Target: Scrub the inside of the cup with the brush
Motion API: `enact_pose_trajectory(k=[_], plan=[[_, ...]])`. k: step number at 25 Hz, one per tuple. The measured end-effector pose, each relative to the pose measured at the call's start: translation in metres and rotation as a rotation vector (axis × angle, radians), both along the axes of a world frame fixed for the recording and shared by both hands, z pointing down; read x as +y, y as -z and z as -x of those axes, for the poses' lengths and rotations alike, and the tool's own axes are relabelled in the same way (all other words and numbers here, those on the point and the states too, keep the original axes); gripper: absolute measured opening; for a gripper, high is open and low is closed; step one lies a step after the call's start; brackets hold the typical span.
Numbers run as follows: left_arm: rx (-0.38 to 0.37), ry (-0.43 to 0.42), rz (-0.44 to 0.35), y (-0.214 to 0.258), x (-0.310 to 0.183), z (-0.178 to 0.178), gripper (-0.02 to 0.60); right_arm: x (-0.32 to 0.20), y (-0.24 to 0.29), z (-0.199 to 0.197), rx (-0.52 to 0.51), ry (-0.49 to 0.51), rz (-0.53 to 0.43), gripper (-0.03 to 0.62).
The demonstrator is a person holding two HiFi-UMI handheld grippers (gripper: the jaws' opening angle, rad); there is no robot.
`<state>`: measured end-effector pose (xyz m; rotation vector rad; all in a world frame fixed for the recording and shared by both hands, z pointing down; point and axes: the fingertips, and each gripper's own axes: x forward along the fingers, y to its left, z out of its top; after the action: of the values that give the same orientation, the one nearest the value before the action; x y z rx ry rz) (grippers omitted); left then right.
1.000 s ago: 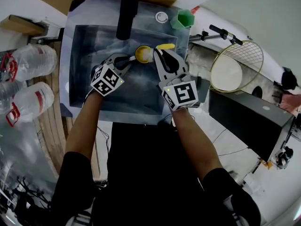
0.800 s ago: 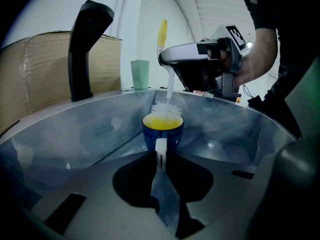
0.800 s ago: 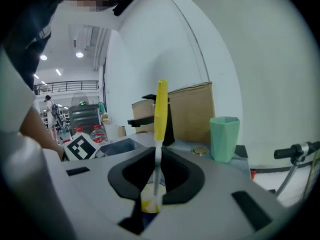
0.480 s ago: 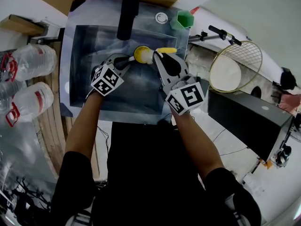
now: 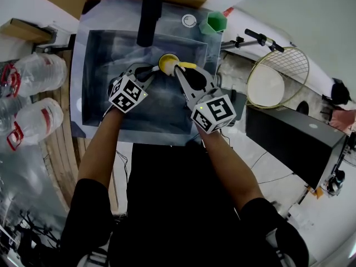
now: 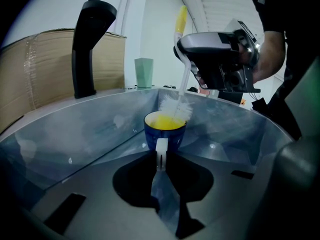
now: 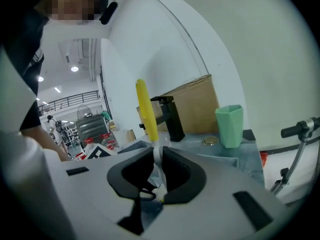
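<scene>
Jaws of the left gripper (image 6: 160,156) are pressed together on the thin white handle of the cup (image 6: 165,132), with no slack showing. Those of the right gripper (image 7: 156,170) are clamped on the pale shaft of the brush (image 6: 176,107), its yellow end sticking up past them. The white bristles sit at the cup's yellow mouth, against the rim on the right gripper's side.

The cup stands on the floor of the sink (image 5: 109,55) near its far edge, just right of the black faucet (image 5: 150,13). A green tumbler (image 5: 214,22) stands on the far right corner.

The cup looks rigid, glazed and probably slick. Gripped only by the handle, it could twist under sideways scrubbing, so that grip wants to stay firm. The brush seems light, with soft bristles and a thin, likely springy shaft. Holding it low on the shaft, as now, should give the most control.
</scene>
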<state>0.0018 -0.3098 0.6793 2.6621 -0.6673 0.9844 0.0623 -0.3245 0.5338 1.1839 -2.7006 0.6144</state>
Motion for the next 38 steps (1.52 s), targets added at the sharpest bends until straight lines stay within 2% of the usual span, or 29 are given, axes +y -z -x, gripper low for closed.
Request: enact_pose_trajectory(k=[6, 13, 16, 19, 24, 29, 35, 38], plan=[[-0.007, 0.006, 0.010, 0.000, 0.001, -0.001, 0.071, -0.001, -0.008, 0.009, -0.019, 0.006, 0.010, 0.068], [-0.014, 0.000, 0.009, 0.000, 0.003, -0.002, 0.071, -0.012, 0.045, 0.003, -0.086, -0.010, -0.062, 0.061], [-0.018, -0.004, 0.003, 0.001, 0.003, -0.002, 0.071, -0.018, 0.050, 0.007, -0.087, -0.002, -0.071, 0.061], [-0.020, -0.006, 0.003, 0.000, 0.003, -0.002, 0.071, -0.021, 0.037, 0.010, -0.087, -0.010, -0.045, 0.061], [-0.023, -0.009, -0.001, 0.000, 0.002, -0.002, 0.071, -0.019, -0.004, 0.016, -0.111, -0.032, 0.064, 0.071], [-0.027, -0.016, -0.004, 0.000, 0.003, -0.002, 0.071, -0.026, -0.007, 0.020, -0.105, -0.020, 0.073, 0.074], [-0.028, -0.022, -0.003, 0.000, 0.003, -0.002, 0.071, -0.040, 0.036, 0.001, -0.160, -0.051, -0.013, 0.060], [-0.030, -0.026, -0.005, 0.000, 0.003, -0.002, 0.070, -0.051, 0.044, 0.001, -0.153, -0.051, -0.055, 0.055]])
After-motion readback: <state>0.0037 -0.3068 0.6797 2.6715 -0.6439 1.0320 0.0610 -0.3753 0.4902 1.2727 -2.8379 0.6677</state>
